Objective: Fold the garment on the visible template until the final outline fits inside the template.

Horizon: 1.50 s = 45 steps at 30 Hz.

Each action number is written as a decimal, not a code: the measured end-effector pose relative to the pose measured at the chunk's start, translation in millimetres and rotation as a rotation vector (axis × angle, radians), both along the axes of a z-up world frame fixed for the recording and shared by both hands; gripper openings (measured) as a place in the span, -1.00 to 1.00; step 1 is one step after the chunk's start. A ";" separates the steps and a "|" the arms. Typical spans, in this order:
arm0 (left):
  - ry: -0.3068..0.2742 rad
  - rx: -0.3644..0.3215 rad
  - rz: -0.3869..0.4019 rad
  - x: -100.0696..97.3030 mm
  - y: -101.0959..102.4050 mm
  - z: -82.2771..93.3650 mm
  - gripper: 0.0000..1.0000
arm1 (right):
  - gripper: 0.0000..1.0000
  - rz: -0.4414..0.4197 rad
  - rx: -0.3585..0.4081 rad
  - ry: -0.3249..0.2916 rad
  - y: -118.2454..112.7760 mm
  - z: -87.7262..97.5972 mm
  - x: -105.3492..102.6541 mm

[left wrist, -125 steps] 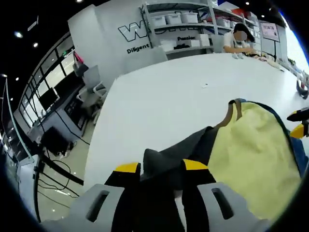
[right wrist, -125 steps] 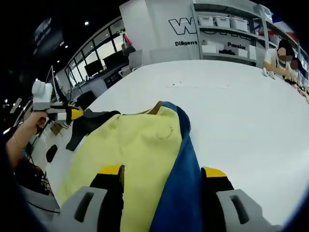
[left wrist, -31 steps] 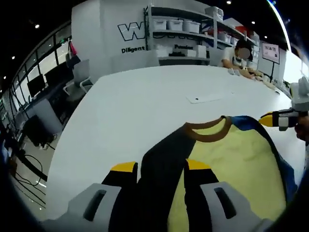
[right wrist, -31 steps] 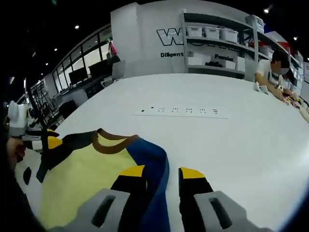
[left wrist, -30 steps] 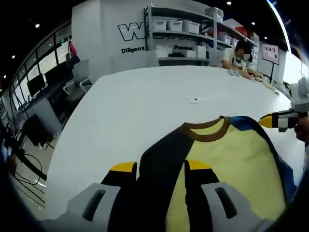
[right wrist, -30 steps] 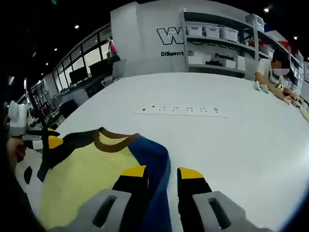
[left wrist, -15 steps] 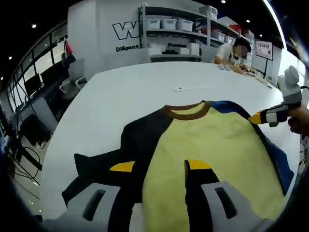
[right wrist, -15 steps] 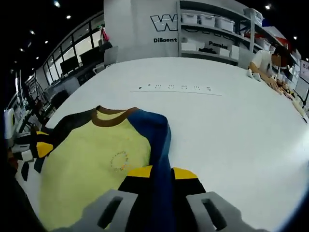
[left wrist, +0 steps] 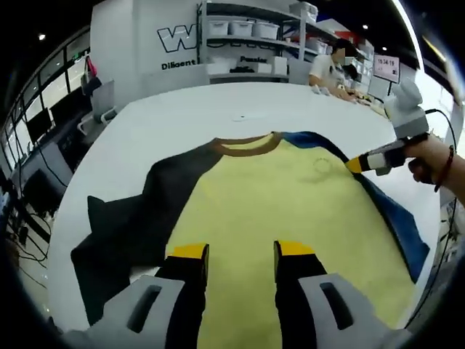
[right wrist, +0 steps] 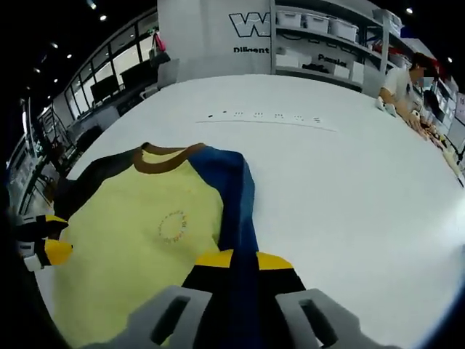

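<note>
Yellow-fronted fabric, the garment (left wrist: 290, 196), is spread flat on the white table (right wrist: 349, 182), collar toward twelve o'clock. The spreading step is judged nearly done; folding would come next, a sleeve brought inward. The right gripper (right wrist: 244, 259) is closed on the blue sleeve (right wrist: 243, 211). The left gripper (left wrist: 235, 251) is parted over the yellow panel, holding nothing. No template outline can be made out. A seated person (right wrist: 407, 91) is at two o'clock, well apart.

L gripper (left wrist: 241, 253) fingers apart over shirt (left wrist: 283, 196) | R gripper (left wrist: 367, 162) at blue sleeve (left wrist: 392, 218)
</note>
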<state>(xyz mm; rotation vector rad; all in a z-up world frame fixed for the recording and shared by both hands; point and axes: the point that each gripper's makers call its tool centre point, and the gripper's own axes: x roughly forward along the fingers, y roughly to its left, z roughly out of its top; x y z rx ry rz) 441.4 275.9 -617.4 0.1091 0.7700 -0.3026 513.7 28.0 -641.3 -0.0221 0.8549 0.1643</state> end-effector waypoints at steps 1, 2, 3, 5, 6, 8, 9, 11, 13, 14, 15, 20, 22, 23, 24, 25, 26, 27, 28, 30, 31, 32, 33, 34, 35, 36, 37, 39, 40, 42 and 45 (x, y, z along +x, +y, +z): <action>0.007 0.018 -0.007 -3.9 0.9 -1.7 -0.26 | -0.97 0.002 -0.003 0.001 -0.1 -0.1 0.0; 0.009 0.040 -0.008 -7.2 3.1 -2.8 -0.26 | -0.99 0.012 -0.013 -0.001 -0.2 -0.3 0.4; 0.026 0.065 -0.018 -13.2 6.1 -4.1 -0.25 | -1.00 0.016 -0.016 -0.001 -0.4 -0.4 0.6; 0.048 0.112 0.006 -20.9 15.2 -3.3 -0.24 | -1.00 0.027 -0.033 0.006 -1.6 -0.7 0.9; 0.040 0.158 -0.011 -23.7 18.8 -0.8 -0.22 | -1.00 0.025 -0.034 0.008 -2.1 -0.7 1.2; 0.028 0.155 -0.001 -31.0 18.2 4.1 -0.22 | -1.00 0.031 -0.039 0.009 -2.4 -0.6 0.7; 0.029 0.148 -0.002 -34.2 17.9 5.0 -0.23 | -1.00 0.027 -0.034 0.011 -2.9 -0.4 1.3; 0.059 0.097 0.005 -45.0 12.0 2.6 -0.24 | -1.00 0.028 -0.030 0.013 -3.0 -0.3 1.6; 0.065 0.109 -0.003 -50.8 12.0 -1.2 -0.24 | -1.00 0.027 -0.026 0.013 -3.3 -0.2 1.7; 0.080 0.122 -0.011 -55.7 12.4 -6.2 -0.25 | -1.00 0.031 -0.027 0.012 -3.4 -0.1 1.8; 0.101 0.123 -0.012 -59.8 12.8 -10.3 -0.25 | -1.00 0.035 -0.031 0.011 -3.8 0.1 1.8; 0.168 0.098 -0.046 -77.0 3.7 -24.2 -0.13 | -1.00 0.055 -0.093 0.017 -16.2 1.4 2.9; 0.143 0.103 -0.051 -75.6 3.9 -21.6 -0.12 | -1.00 0.047 -0.110 0.020 -24.6 2.7 4.9; 0.149 0.102 -0.048 -76.3 4.6 -21.9 -0.12 | -1.00 0.043 -0.111 0.020 -27.2 3.2 5.5; 0.153 0.102 -0.044 -76.5 4.8 -22.0 -0.12 | -1.00 0.042 -0.112 0.022 -29.2 3.2 5.8; 0.149 0.099 -0.043 -76.3 4.7 -21.9 -0.11 | -1.00 0.039 -0.115 0.022 -32.2 3.4 6.2; 0.144 0.100 -0.048 -75.7 4.3 -21.8 -0.11 | -1.00 0.037 -0.120 0.022 -34.1 3.3 6.5; 0.146 0.097 -0.042 -75.7 5.4 -21.8 -0.10 | -1.00 0.040 -0.128 0.025 -35.8 2.7 6.7; 0.146 0.095 -0.039 -75.3 6.0 -21.9 -0.08 | -1.00 0.042 -0.132 0.026 -36.5 2.5 6.8; 0.146 0.092 -0.037 -75.3 7.1 -21.8 -0.07 | -1.00 0.050 -0.159 0.020 -41.5 4.0 8.5; 0.148 0.087 -0.033 -75.7 7.0 -22.0 -0.07 | -1.00 0.062 -0.176 0.021 -43.6 4.4 8.9; 0.146 0.088 -0.037 -75.6 6.9 -21.9 -0.07 | -1.00 0.063 -0.186 0.020 -45.9 4.9 9.7; 0.145 0.089 -0.039 -75.5 6.9 -21.8 -0.06 | -1.00 0.068 -0.209 0.020 -50.6 5.7 11.4; 0.146 0.088 -0.038 -75.6 6.9 -21.8 -0.06 | -1.00 0.080 -0.227 0.021 -53.3 6.2 12.6; 0.146 0.090 -0.040 -75.6 6.8 -21.7 -0.06 | -1.00 0.094 -0.251 0.021 -57.3 7.4 14.3; 0.145 0.089 -0.040 -75.2 6.8 -21.9 -0.06 | -1.00 0.099 -0.265 0.013 -59.8 9.1 16.6; 0.145 0.087 -0.039 -75.2 6.7 -21.9 -0.06 | -1.00 0.128 -0.294 0.005 -63.0 11.3 19.2; 0.144 0.086 -0.041 -75.2 6.6 -21.9 -0.06 | -1.00 0.132 -0.308 0.000 -66.3 12.0 21.7; 0.144 0.086 -0.043 -75.3 6.5 -21.9 -0.06 | -1.00 0.144 -0.318 -0.008 -67.7 12.7 24.2; 0.144 0.087 -0.045 -75.2 6.5 -21.8 -0.06 | -1.00 0.182 -0.353 -0.034 -69.8 13.2 29.6; 0.142 0.085 -0.046 -74.5 6.5 -22.2 -0.06 | -1.00 0.189 -0.374 -0.038 -72.6 9.3 31.8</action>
